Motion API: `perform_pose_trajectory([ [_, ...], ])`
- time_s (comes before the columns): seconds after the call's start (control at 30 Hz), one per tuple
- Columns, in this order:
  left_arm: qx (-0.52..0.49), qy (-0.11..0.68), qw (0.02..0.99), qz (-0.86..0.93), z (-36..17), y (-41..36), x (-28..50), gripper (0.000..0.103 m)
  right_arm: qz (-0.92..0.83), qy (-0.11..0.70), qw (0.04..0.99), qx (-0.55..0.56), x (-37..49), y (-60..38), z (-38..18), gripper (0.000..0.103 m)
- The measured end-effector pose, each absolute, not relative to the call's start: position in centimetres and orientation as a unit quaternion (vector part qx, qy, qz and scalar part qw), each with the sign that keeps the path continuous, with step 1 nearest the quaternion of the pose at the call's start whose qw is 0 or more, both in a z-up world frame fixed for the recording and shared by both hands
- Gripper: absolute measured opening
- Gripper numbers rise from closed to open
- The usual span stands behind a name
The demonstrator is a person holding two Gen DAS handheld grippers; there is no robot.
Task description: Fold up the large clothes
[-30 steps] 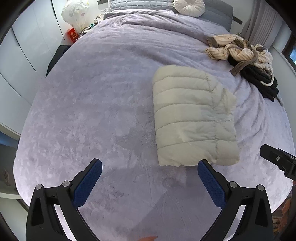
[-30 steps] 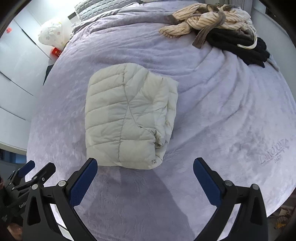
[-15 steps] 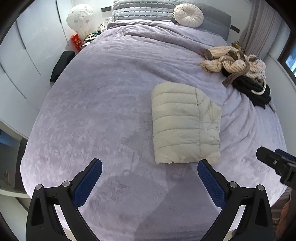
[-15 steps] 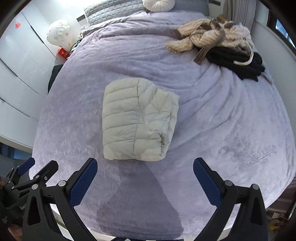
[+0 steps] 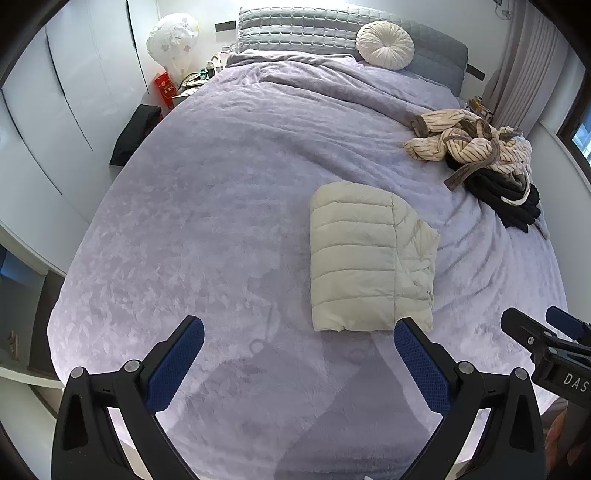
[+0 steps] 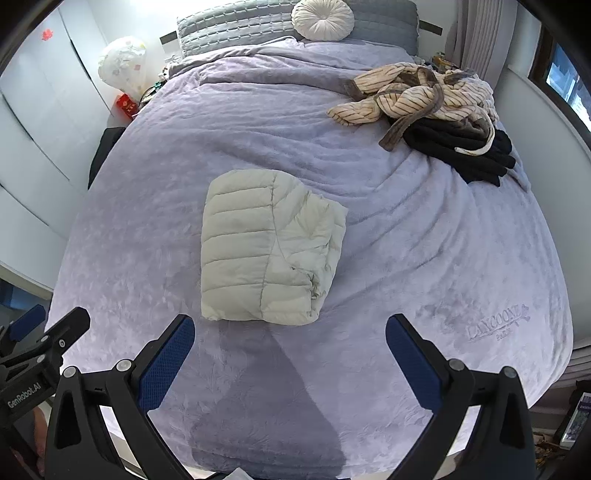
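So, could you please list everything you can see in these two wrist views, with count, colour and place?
puffer jacket: one, cream, folded, middle of the bed
bed cover: one, lilac, plush, over the whole bed
striped garment: one, cream and brown, crumpled, far right of the bed
dark clothes: one heap, black, under the striped garment
round cushion: one, white, against the headboard
headboard: one, grey, quilted
red box: one, red, left of the bed's head
wardrobe doors: white, left wall
left gripper: one, black with blue pads, open, empty
right gripper: one, black with blue pads, open, empty
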State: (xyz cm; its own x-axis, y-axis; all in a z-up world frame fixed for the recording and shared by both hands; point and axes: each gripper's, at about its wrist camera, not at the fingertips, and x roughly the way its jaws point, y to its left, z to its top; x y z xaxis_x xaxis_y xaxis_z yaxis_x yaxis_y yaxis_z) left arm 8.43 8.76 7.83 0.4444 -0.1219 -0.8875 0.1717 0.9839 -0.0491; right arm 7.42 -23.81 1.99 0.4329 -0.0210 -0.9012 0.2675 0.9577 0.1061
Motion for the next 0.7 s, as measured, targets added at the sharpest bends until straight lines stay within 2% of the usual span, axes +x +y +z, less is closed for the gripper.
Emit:
perform_pose_trajectory([
  [0.7, 0.029, 0.518, 0.85, -0.093, 8.1, 8.39, 8.57, 0.103, -0.083, 0.525, 0.839, 0.117, 7.5, -23.42, 2.33, 0.103],
])
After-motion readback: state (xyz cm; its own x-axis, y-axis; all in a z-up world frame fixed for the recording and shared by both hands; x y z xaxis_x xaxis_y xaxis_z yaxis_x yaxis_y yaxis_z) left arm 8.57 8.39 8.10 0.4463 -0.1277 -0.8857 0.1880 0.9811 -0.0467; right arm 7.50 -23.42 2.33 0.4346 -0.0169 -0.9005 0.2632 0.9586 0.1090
